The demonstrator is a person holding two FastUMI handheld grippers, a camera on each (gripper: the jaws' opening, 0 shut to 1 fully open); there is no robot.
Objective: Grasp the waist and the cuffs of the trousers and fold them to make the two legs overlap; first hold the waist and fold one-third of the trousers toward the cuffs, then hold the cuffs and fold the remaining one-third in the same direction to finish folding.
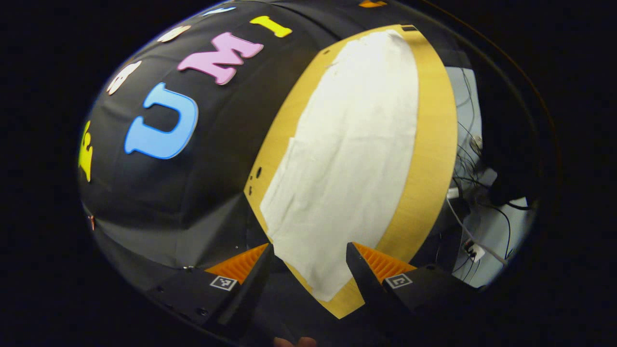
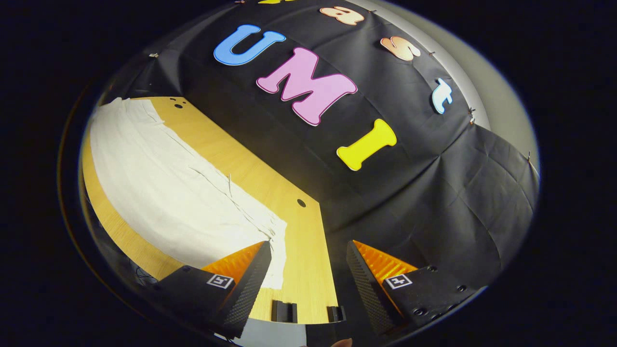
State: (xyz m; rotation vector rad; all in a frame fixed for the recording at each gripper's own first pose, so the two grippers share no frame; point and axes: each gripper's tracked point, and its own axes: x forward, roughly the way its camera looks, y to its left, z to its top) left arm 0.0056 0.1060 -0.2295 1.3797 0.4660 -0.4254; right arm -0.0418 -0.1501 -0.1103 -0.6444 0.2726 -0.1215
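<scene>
I have the pale cream cloth trousers lying flat and long on the light wooden counter, both legs apparently already laid one over the other, though I can't be sure of that from here. In the left gripper view the garment runs from the lower middle of the frame up to the top centre, its long axis pointing almost straight away from my left hand-held gripper; the near end sits just ahead of and between the spread fingers, which hold nothing. In the right gripper view the same trousers stretch from the upper left down toward the lower centre, and the gathered end, which I judge to be the waist, lies just beside the left finger of my right hand-held gripper. Its jaws stand apart and empty, aimed more at bare counter than cloth. Each gripper seems nearest to its own end of the garment. I see no containers. Past the counter's edge, at the right of the left gripper view, there are loose cables.
</scene>
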